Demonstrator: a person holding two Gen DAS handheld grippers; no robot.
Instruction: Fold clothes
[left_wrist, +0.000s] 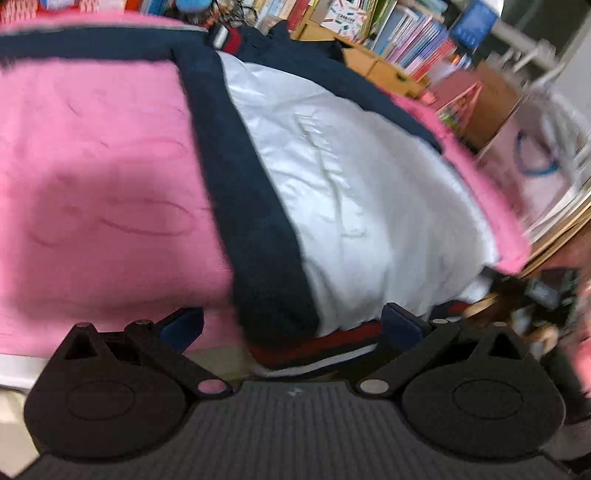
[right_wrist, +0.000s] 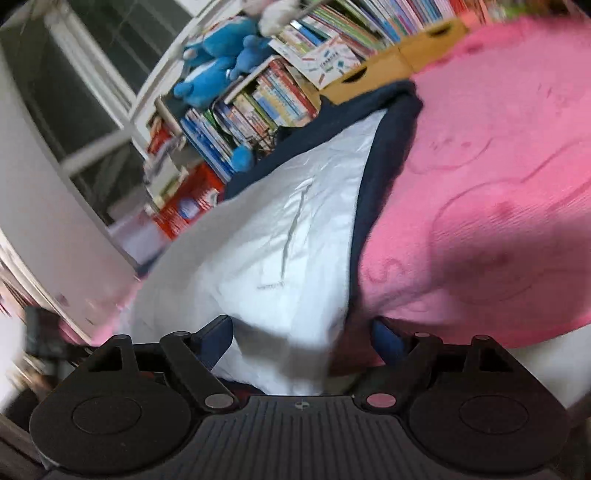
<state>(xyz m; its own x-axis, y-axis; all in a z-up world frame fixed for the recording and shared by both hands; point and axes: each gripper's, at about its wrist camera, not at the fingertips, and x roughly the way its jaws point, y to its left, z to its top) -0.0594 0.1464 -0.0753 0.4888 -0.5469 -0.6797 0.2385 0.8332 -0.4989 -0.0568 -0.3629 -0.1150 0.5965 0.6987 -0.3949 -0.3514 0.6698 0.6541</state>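
A navy jacket with a shiny white lining (left_wrist: 343, 192) lies opened on a pink bedspread (left_wrist: 92, 177). Its red, white and navy striped hem (left_wrist: 332, 349) sits at the near edge, between the fingers of my left gripper (left_wrist: 293, 328), which is open around it. In the right wrist view the same white lining (right_wrist: 280, 236) and navy edge (right_wrist: 373, 192) run away from me. My right gripper (right_wrist: 301, 338) is open with the jacket's near edge between its blue fingers (right_wrist: 218, 339). Both views are blurred.
The pink bedspread (right_wrist: 491, 206) covers the bed. Behind it stand bookshelves full of books (left_wrist: 413, 40), wooden drawer boxes (right_wrist: 388, 70) and blue plush toys (right_wrist: 218, 62). A window (right_wrist: 92, 85) is at the left. A cardboard box and a bag (left_wrist: 524, 158) stand right of the bed.
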